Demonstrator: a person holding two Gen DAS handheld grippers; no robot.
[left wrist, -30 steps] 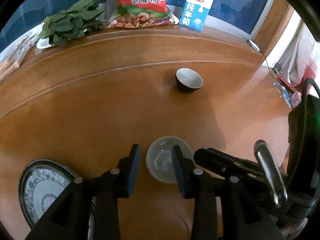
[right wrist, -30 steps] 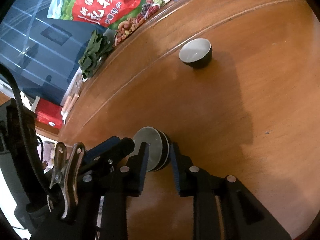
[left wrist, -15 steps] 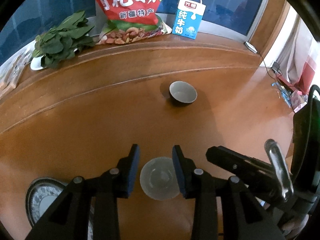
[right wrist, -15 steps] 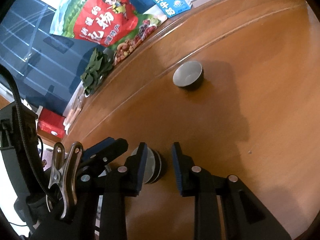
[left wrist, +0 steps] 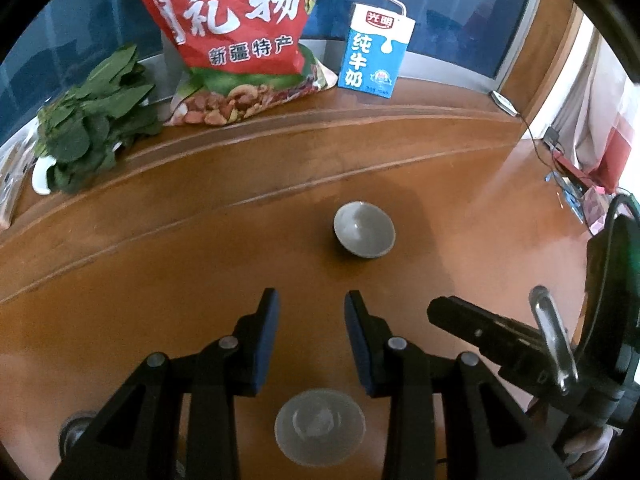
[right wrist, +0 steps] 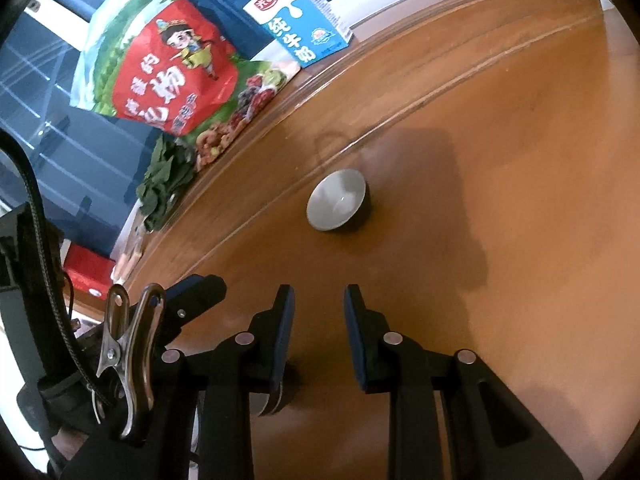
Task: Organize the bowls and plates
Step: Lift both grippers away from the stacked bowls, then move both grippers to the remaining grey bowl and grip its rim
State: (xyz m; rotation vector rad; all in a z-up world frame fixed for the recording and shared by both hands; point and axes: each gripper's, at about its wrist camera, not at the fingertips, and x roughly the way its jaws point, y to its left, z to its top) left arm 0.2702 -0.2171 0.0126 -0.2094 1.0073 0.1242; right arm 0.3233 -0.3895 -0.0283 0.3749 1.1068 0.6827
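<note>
A small dark bowl with a pale grey inside (left wrist: 364, 230) stands upright on the wooden table, ahead of both grippers; it also shows in the right wrist view (right wrist: 337, 199). A second pale bowl (left wrist: 319, 426) sits on the table below my left gripper's fingers, between its arms. In the right wrist view a sliver of that bowl (right wrist: 267, 400) shows behind the left finger. My left gripper (left wrist: 311, 310) is open and empty above the table. My right gripper (right wrist: 319, 306) is open and empty. The patterned plate is almost hidden at the lower left (left wrist: 74, 430).
At the table's far edge stand a red snack bag (left wrist: 240, 36), a blue milk carton (left wrist: 374, 56) and a bunch of leafy greens (left wrist: 92, 120). The right gripper's body (left wrist: 520, 344) is at the right in the left wrist view.
Both grippers have pulled back and up from the pale bowl, which now rests on the table beneath them. The right gripper opened off the bowl. The far dark bowl has not moved.
</note>
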